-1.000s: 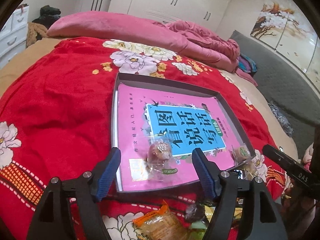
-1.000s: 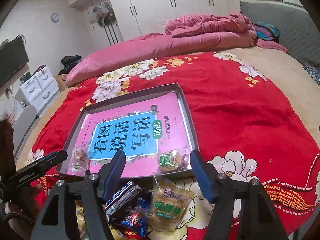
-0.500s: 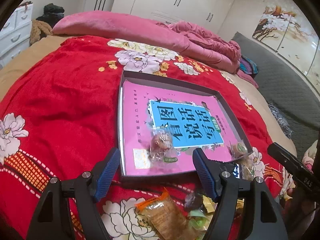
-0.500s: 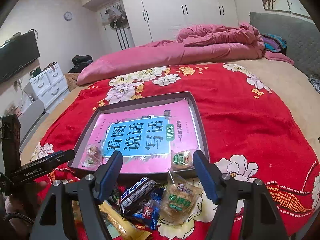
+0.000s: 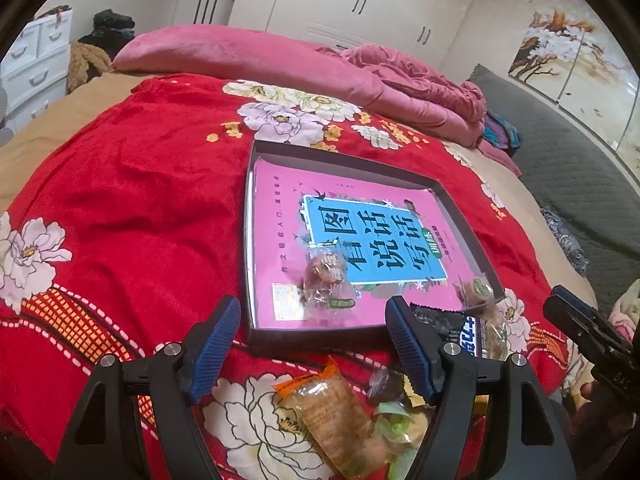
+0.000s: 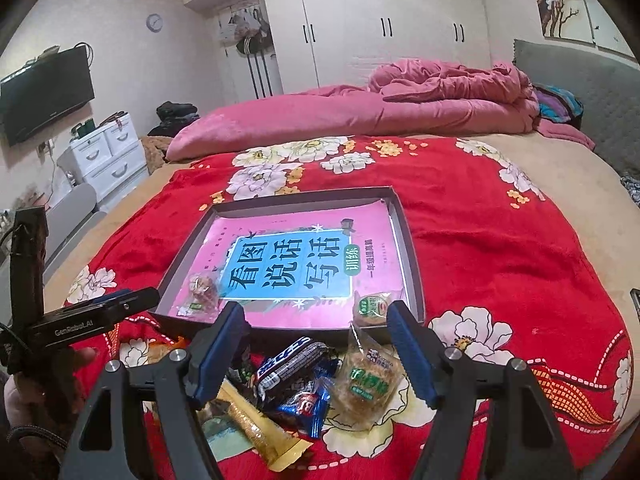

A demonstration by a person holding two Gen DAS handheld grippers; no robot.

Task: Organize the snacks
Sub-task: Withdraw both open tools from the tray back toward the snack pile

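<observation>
Centrally, a red floral blanket covers the bed and carries a shallow dark tray lined with a pink booklet. Two wrapped snacks lie in the tray: a brown pastry at the 7 o'clock corner and a green-labelled cake at the 5 o'clock corner, as the right wrist view shows them. A loose snack pile lies on the blanket at 6 o'clock, just beside the tray. The left gripper hovers wide open, holding nothing. The right gripper, its jaws just opened further, is empty above the pile.
</observation>
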